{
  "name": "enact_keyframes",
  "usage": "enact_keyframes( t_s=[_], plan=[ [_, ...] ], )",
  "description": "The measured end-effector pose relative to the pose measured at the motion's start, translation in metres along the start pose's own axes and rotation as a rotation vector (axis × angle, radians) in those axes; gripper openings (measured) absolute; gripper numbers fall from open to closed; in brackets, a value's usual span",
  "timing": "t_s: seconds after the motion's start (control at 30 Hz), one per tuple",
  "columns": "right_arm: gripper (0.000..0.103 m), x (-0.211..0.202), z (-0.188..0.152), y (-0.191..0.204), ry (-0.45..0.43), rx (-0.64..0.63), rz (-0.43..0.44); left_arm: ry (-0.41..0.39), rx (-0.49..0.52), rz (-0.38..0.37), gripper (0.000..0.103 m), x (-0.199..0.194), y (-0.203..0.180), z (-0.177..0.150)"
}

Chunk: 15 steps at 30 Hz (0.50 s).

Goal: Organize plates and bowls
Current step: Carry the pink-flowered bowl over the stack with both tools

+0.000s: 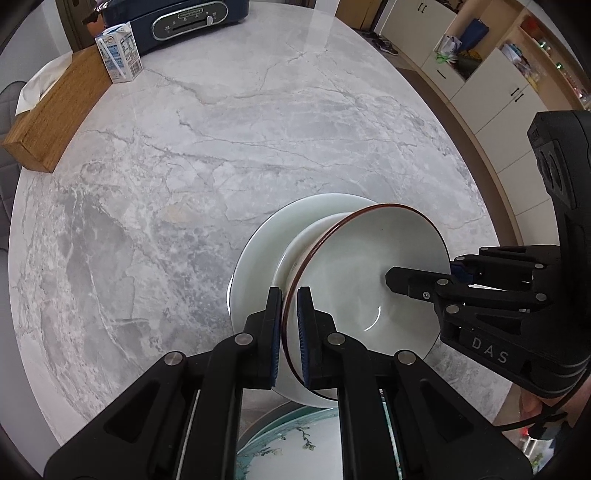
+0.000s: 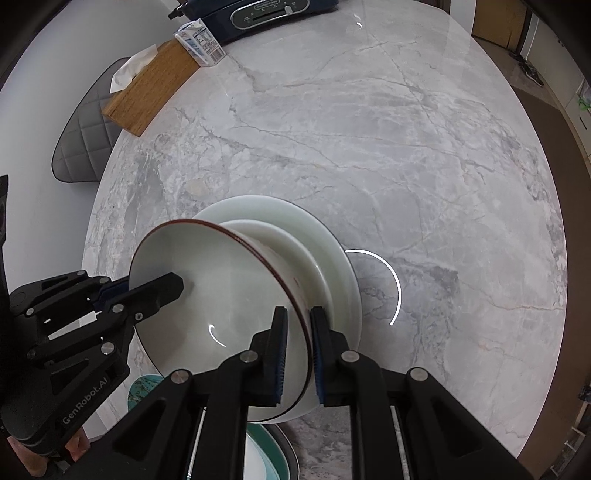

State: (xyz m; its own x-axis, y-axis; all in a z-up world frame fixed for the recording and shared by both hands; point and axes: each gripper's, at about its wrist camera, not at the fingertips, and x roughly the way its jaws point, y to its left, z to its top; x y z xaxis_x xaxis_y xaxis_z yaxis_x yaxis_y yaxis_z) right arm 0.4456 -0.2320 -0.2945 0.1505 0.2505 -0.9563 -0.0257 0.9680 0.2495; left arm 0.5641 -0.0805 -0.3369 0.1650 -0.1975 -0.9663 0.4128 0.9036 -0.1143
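Bowl (image 1: 369,273), white with a brown rim, was the landmark: it hung tilted over a white plate (image 1: 258,243) on the grey marble table (image 1: 184,166). Far left of the bowl lay a wooden tissue box (image 1: 55,110), with a milk carton (image 1: 120,51) just beside it and a dark appliance (image 1: 184,18) behind. Left gripper (image 1: 289,291) pinched the bowl's near-left rim, one finger inside, one outside. Right gripper (image 2: 298,314) clamped the opposite rim the same way. Below the bowl, at the table's near edge, a teal patterned plate (image 1: 295,443) showed partly.
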Motion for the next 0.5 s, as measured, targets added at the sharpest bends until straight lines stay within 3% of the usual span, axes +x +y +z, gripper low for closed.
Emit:
enact_keyframes(
  t_s=[0.3,0.33,0.4,0.5],
  plan=[
    [0.021,0.0,0.002,0.004,0.006,-0.011,-0.016,-0.043,-0.004,0.025,0.015,0.0,-0.002,-0.004],
    [0.024,0.0,0.002,0.004,0.009,-0.007,-0.01,-0.038,-0.01,0.027,0.018,0.001,-0.001,-0.004],
    [0.033,0.0,0.003,0.005,0.013,-0.001,0.003,-0.024,-0.025,0.024,0.042,0.005,0.001,-0.005],
    [0.04,-0.002,0.001,0.005,0.013,0.003,0.009,-0.029,-0.047,0.027,0.049,0.008,0.008,-0.011]
  ],
)
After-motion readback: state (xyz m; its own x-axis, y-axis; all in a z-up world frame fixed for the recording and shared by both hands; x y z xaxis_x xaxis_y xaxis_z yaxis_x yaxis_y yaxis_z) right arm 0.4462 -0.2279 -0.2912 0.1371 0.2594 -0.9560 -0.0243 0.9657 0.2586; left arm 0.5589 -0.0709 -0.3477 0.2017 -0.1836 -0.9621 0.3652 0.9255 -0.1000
